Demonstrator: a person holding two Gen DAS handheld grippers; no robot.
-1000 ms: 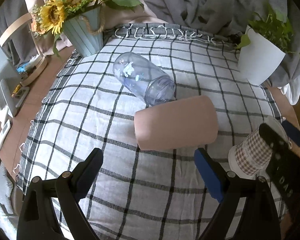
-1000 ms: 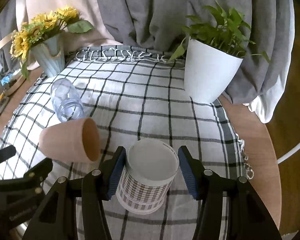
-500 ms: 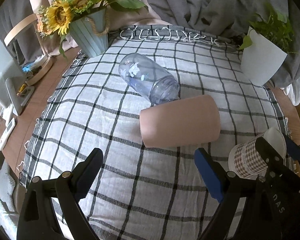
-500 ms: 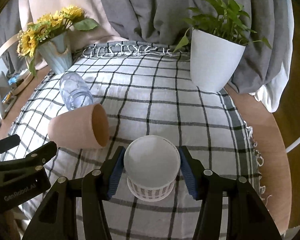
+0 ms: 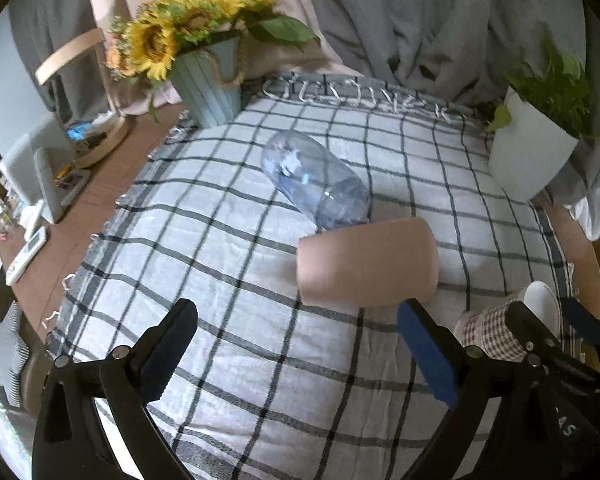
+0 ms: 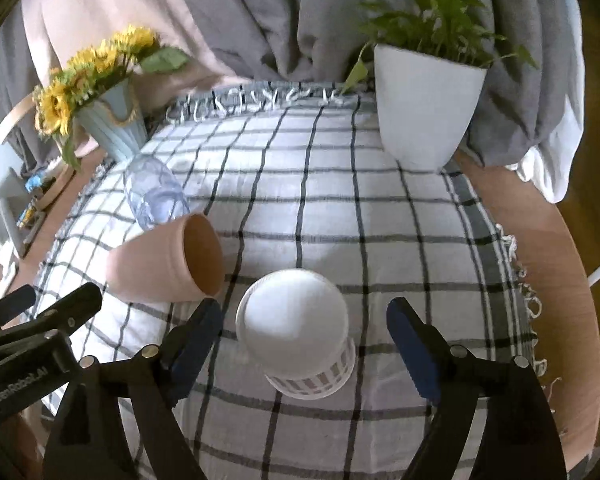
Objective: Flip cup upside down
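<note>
A checked paper cup [image 6: 300, 332] stands upside down on the plaid tablecloth [image 6: 340, 216], white bottom up, between the fingers of my right gripper [image 6: 306, 344]. The jaws are open and clear of the cup's sides. The cup also shows in the left wrist view [image 5: 508, 332], partly behind the right gripper. A pink cup [image 5: 366, 262] lies on its side mid-table, mouth to the right [image 6: 168, 264]. A clear plastic cup [image 5: 314, 182] lies on its side behind it. My left gripper [image 5: 296, 348] is open and empty above the near cloth, left of the pink cup.
A sunflower pot [image 5: 206, 88] stands at the back left and a white planter [image 5: 532, 160] at the back right. Grey drapes hang behind. The wooden table edge [image 6: 548, 264] shows to the right; clutter lies on the left [image 5: 32, 216].
My right gripper turned the paper cup bottom-up, set it on the cloth and opened off it. The left gripper drew back a little to the left.
</note>
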